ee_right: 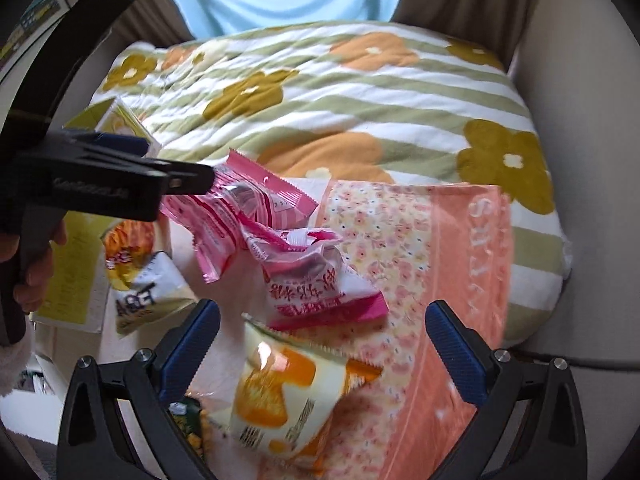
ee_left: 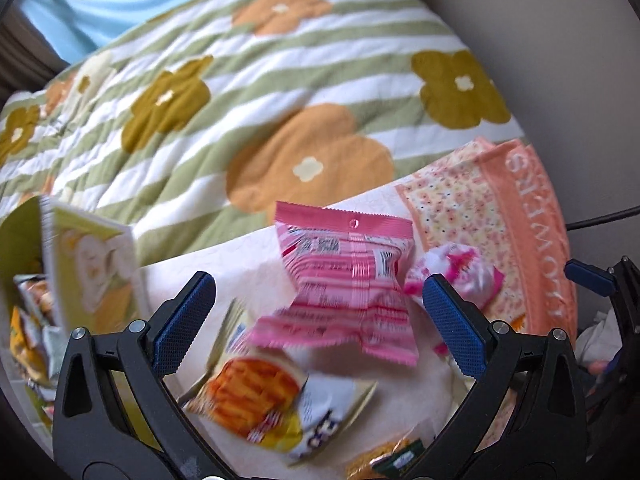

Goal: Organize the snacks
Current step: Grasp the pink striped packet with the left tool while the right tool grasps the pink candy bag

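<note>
The floral quilt, green-striped with orange and olive flowers, was the biggest thing in view and probably served only as a soft backdrop. Just in front of it lay the peach towel, spread flat as if to give the snacks a sorting surface; its woven lettering read "FLOWERS" in the left wrist view. At the towel's left edge sat the striped pink packet, its print too blurred to read. Touching that edge nearer the camera, a crumpled pink-and-white packet bore red script I could not make out. The orange-and-cream packet overlapped the towel's near-left corner, and the chips bag lay well left of the towel. The left gripper hung above the striped packet, jaws wide apart, likely lining up a grab. The right gripper likewise stood spread over the orange-and-cream packet, holding nothing.
</note>
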Demonstrator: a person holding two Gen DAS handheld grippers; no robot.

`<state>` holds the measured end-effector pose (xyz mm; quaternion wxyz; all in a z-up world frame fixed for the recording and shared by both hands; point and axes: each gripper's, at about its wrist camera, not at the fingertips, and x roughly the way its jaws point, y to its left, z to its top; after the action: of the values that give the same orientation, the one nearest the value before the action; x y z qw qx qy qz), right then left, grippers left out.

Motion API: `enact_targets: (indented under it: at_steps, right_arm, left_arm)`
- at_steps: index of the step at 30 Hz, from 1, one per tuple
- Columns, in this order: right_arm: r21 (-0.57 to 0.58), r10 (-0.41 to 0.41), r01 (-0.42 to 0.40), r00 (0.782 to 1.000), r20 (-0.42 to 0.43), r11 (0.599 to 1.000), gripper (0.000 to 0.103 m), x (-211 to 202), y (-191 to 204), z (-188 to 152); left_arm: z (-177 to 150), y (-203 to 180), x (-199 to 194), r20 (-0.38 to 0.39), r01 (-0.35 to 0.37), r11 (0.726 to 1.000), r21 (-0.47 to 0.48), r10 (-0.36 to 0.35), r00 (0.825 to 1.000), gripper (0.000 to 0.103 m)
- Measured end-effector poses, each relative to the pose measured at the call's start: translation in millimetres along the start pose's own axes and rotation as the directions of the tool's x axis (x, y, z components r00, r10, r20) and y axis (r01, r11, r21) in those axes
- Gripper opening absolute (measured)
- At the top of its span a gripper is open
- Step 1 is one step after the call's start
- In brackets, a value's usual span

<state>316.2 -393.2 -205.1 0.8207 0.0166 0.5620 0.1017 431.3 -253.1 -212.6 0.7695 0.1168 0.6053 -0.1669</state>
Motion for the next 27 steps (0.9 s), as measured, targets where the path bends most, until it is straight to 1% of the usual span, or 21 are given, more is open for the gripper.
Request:
enact_targets:
  at_steps: [3,5,9,12,14,15,17,19,20,24,27]
  right_arm:
    - [-0.019,0.022,-0.023,0.999,-0.03,1.0,0.102,21.1,-2.3,6.1]
    - [-0.031,0.032,-0.033,0.999,-0.044,0.999,0.102,31.5,-2.4,8.5]
    - [-0.067,0.036,-0.039,0.998,-0.056,0.997,0.102,46.2,0.8,10.1]
    - [-0.096,0.027,-0.033,0.998,-0.062,0.995,0.102,54.0,2.6,11.1]
    - [-0.107,0.032,-0.039,0.997,-0.066,0.993,0.102,58.7,2.9,12.4]
    - [-0.111,0.037,-0.044,0.997,-0.067,0.993,0.102,60.5,3.1,13.2]
    - [-0.119,0.04,-0.048,0.997,-0.067,0.992,0.102,63.0,4.1,14.6]
    - [-0.132,0.034,-0.042,0.997,-0.065,0.99,0.102,65.0,5.2,16.0]
    - [-0.135,0.03,-0.039,0.997,-0.064,0.99,0.102,66.0,4.9,16.2]
    - [-0.131,0.036,-0.043,0.998,-0.06,0.99,0.101,69.9,2.0,16.4]
    - [-0.126,0.043,-0.051,0.997,-0.066,0.991,0.095,73.7,1.1,15.5]
  left_arm:
    - [5.5,-7.4,21.0,-0.044,-0.008,1.0,0.016,0.009,0.999,0.103]
    - [7.7,-9.7,29.7,-0.061,0.0,1.0,0.02,0.001,0.998,0.103]
    - [8.4,-15.7,48.3,-0.094,-0.016,0.999,0.035,0.019,0.995,0.103]
    - [7.6,-14.5,58.6,-0.112,-0.021,1.0,0.02,0.023,0.993,0.102]
    - [7.0,-12.7,64.0,-0.123,-0.02,1.0,0.008,0.021,0.992,0.093]
    - [6.5,-11.9,67.8,-0.135,-0.013,1.0,0.001,0.013,0.991,0.091]
    - [5.3,-10.7,73.5,-0.148,-0.006,1.0,-0.007,0.005,0.989,0.084]
    - [3.3,-9.8,77.4,-0.157,-0.001,1.0,-0.013,-0.001,0.988,0.082]
    - [2.6,-8.7,78.2,-0.158,0.01,1.0,-0.021,-0.014,0.987,0.079]
    - [1.9,-7.1,77.9,-0.15,0.023,0.999,-0.029,-0.027,0.988,0.074]
    - [0.8,-6.4,76.5,-0.139,0.03,0.999,-0.039,-0.035,0.99,0.071]
